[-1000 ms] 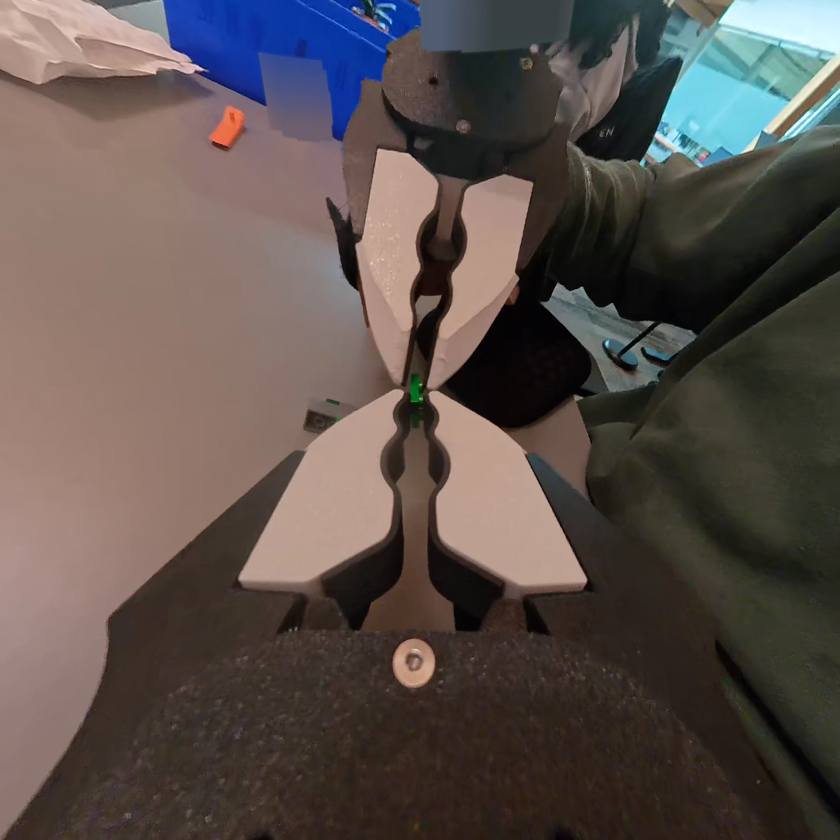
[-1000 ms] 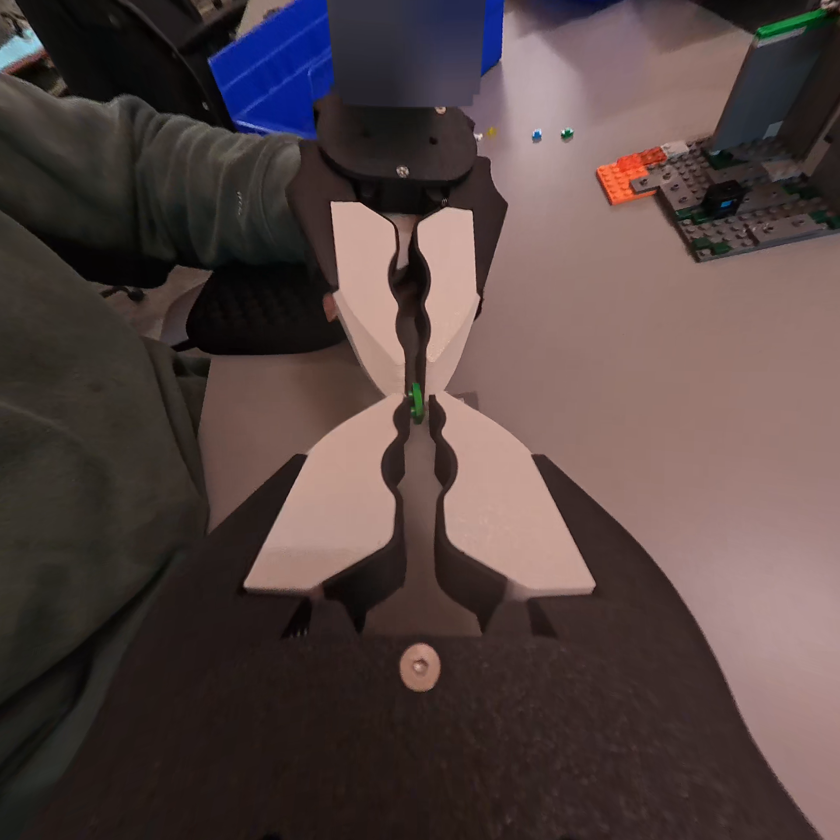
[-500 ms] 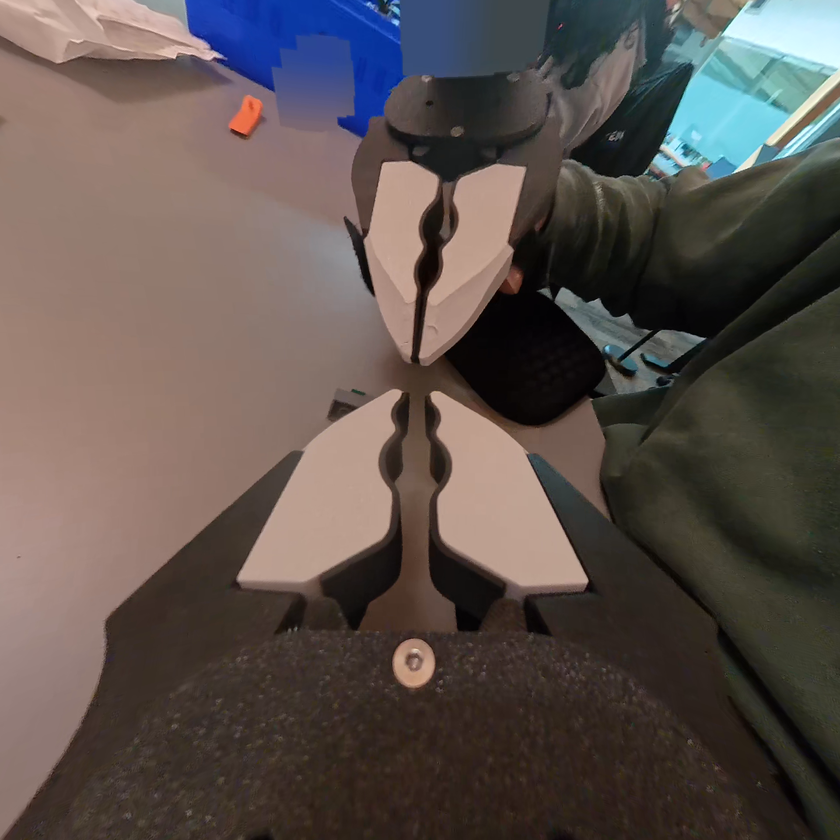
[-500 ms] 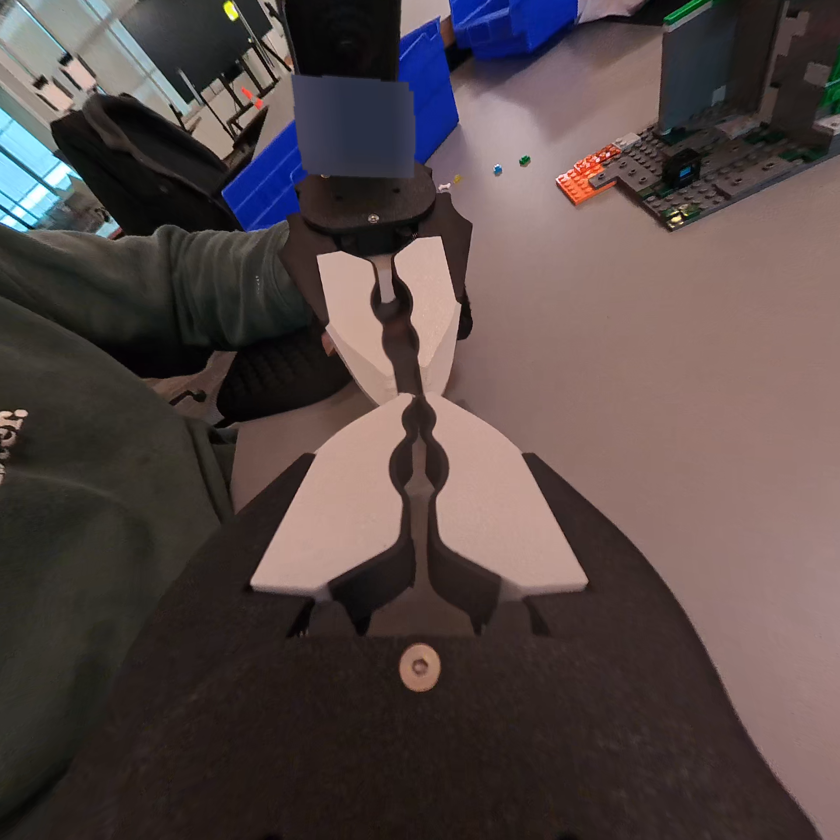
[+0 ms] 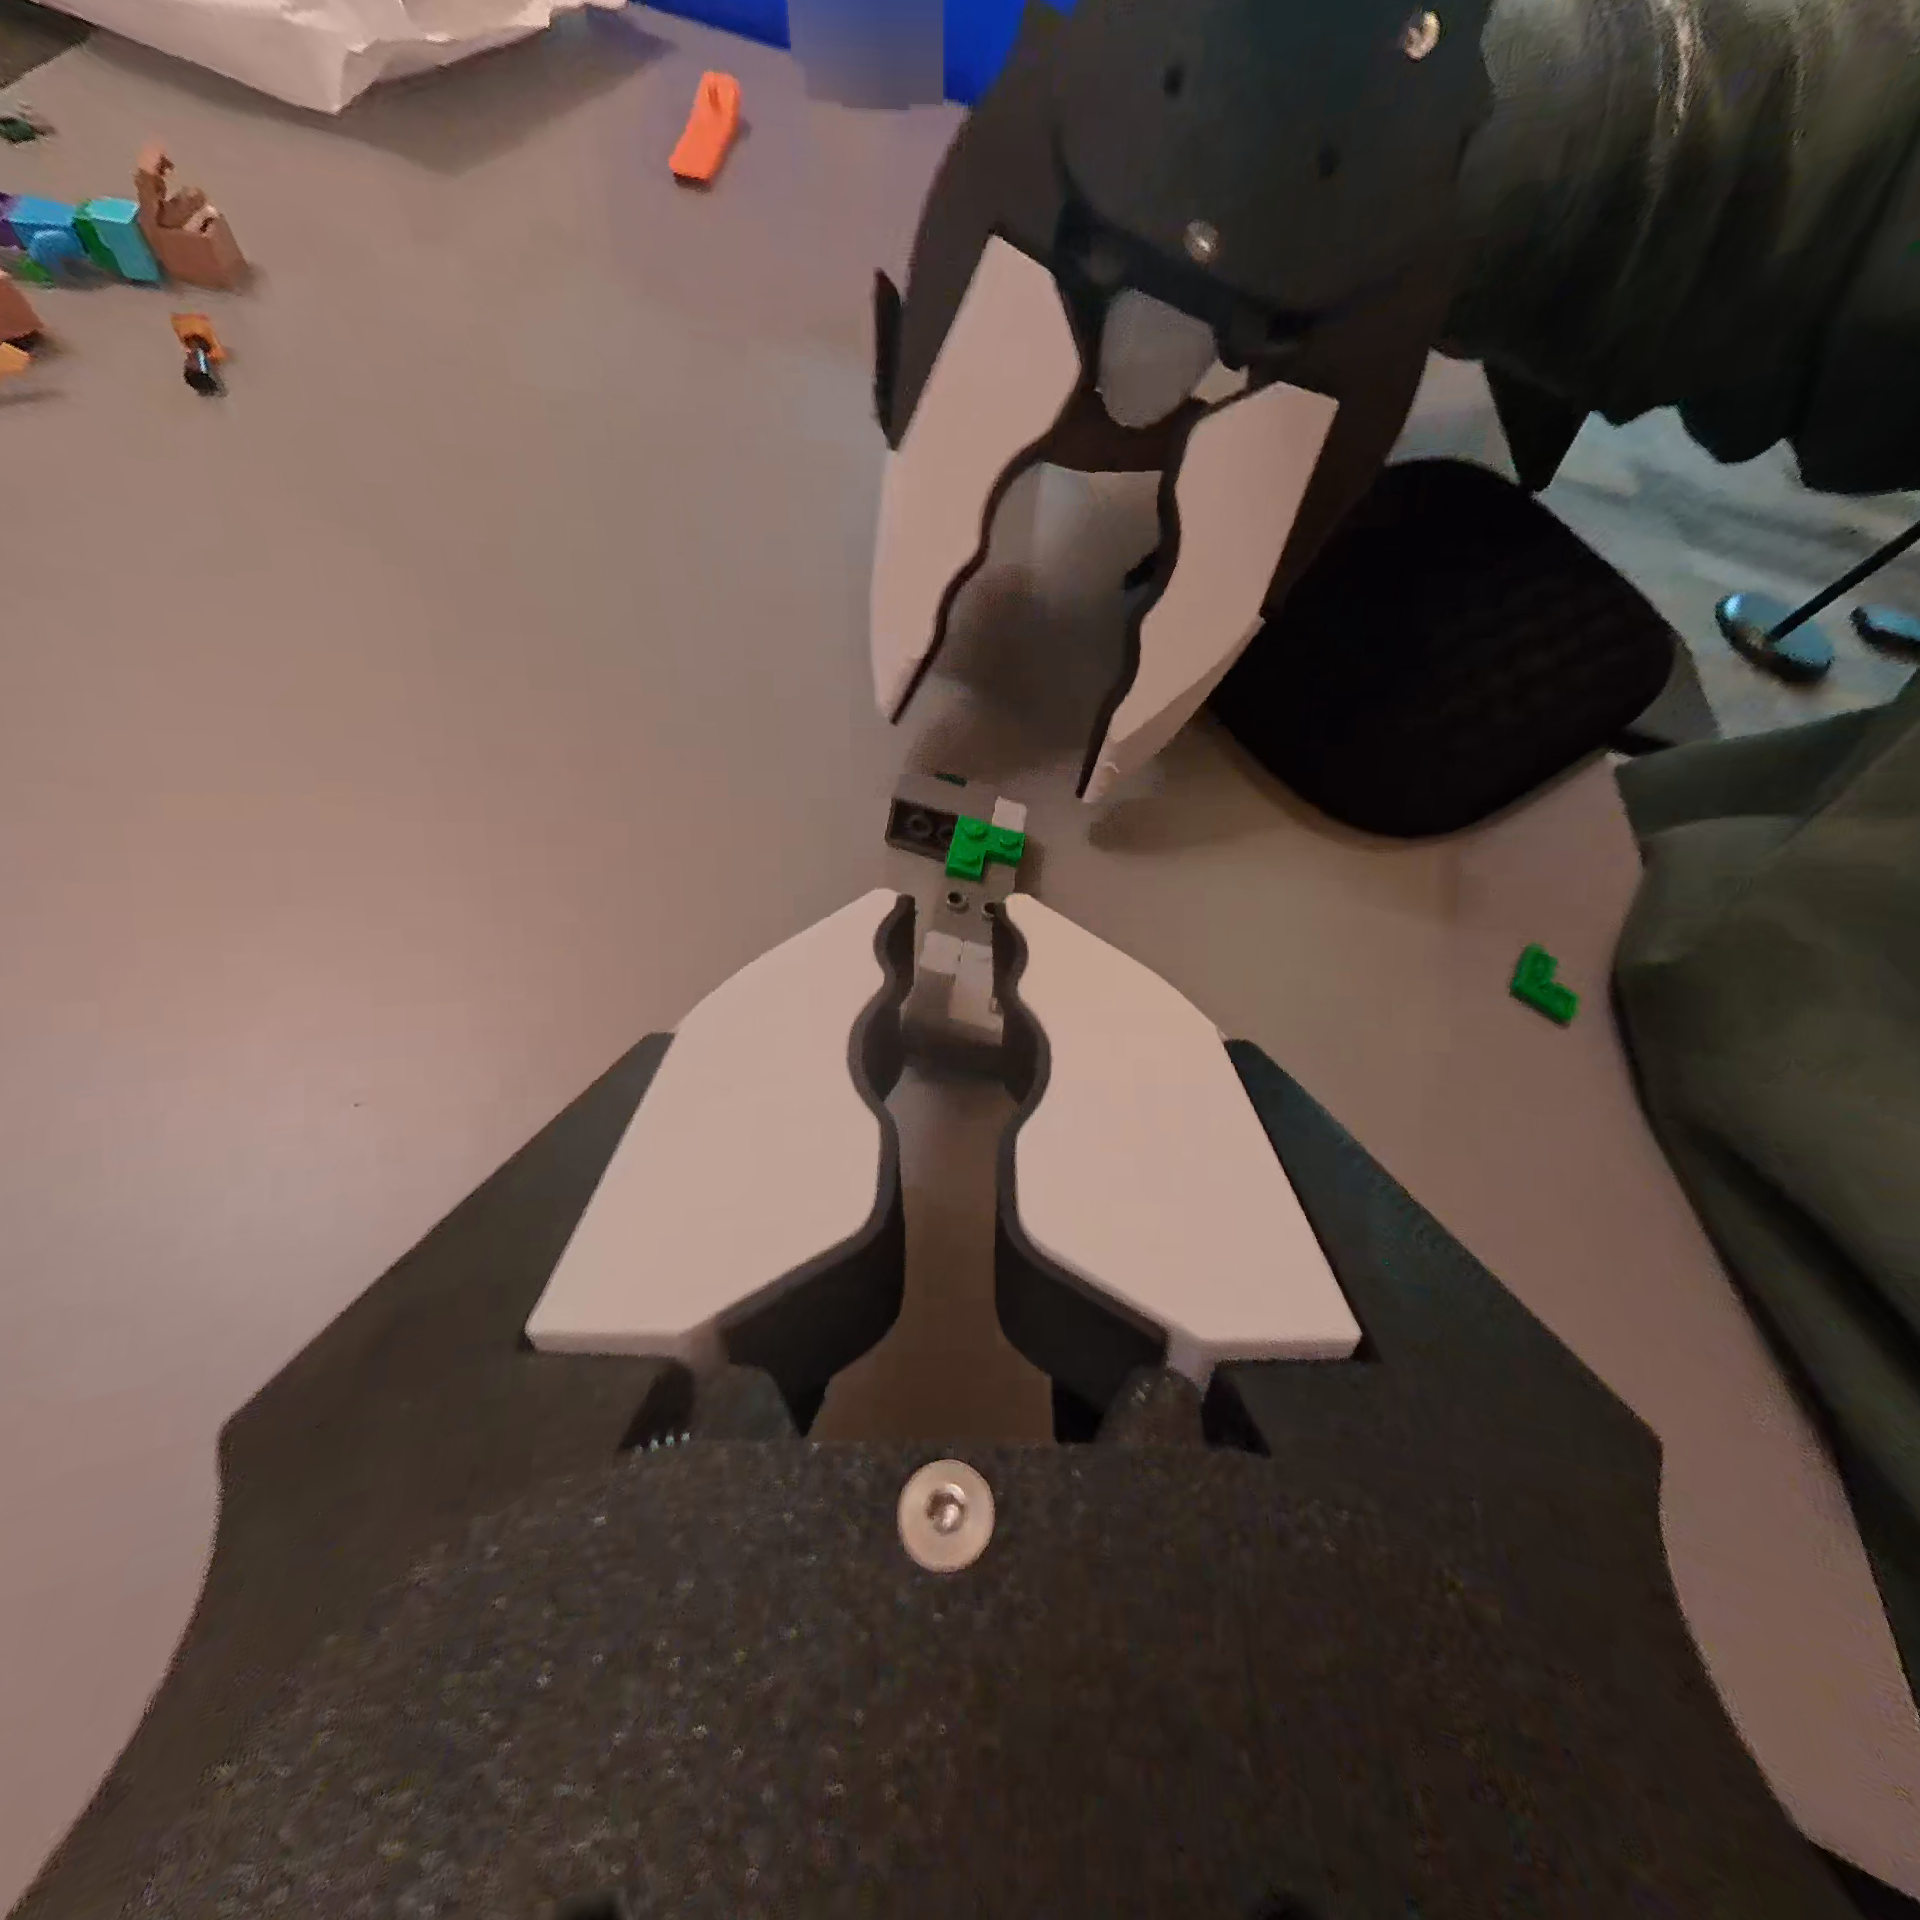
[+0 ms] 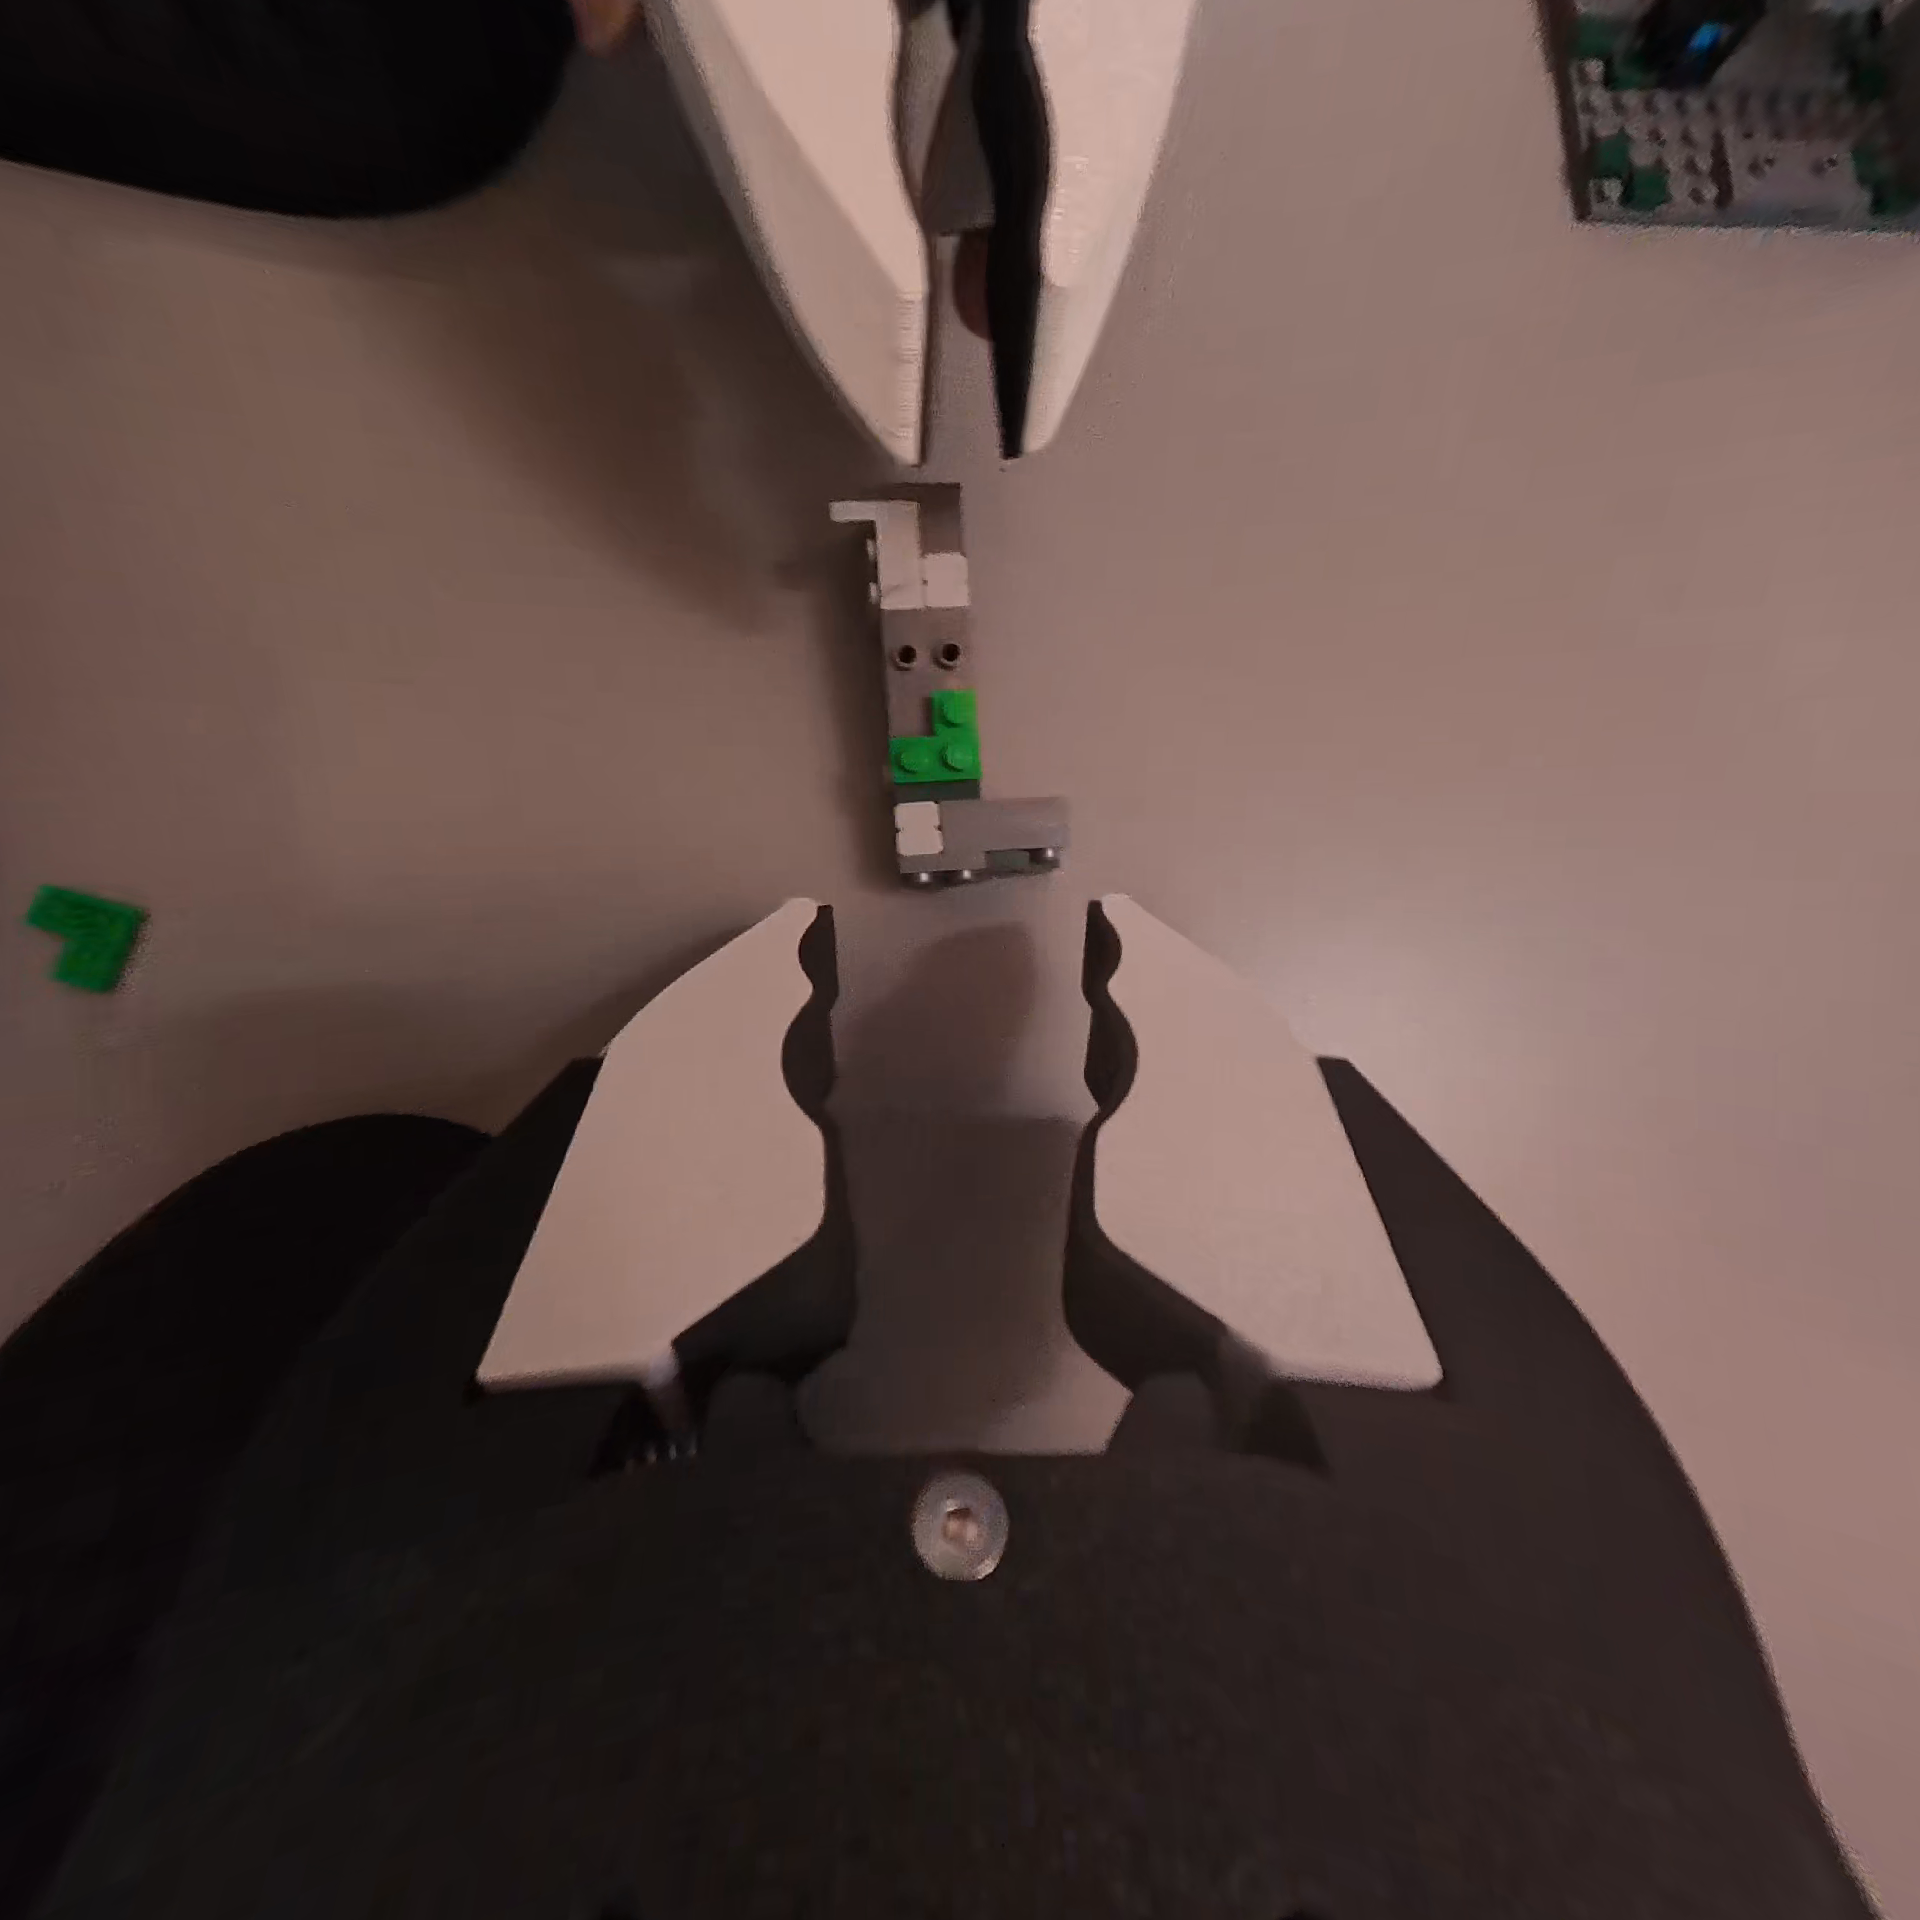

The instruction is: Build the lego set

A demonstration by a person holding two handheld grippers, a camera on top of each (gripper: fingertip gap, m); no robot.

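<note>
**Green corner plate seated, right claw lets go**

A second ago the two claws met tip to tip with a small green piece pinched between them. Now that green corner plate (image 6: 940,750) sits studs-up on the grey sub-assembly (image 6: 930,665), which lies flat on the table (image 6: 1455,727).

The right gripper (image 6: 956,914) has spread wide and holds nothing. The sub-assembly lies just ahead of its tips, in line with the gap.

The left gripper (image 5: 951,904) faces it from the far end of the model, its fingers only narrowly apart. In its own view the model's pale end shows in that slot. From the right wrist view its tips seem to stop just short of the model. Whether it clamps the piece cannot be told.

The placement looks done, though how firmly the plate is pressed down is unclear. A second green corner plate (image 6: 83,935) lies loose, well off to the right claw's left, and is probably the next piece.
</note>
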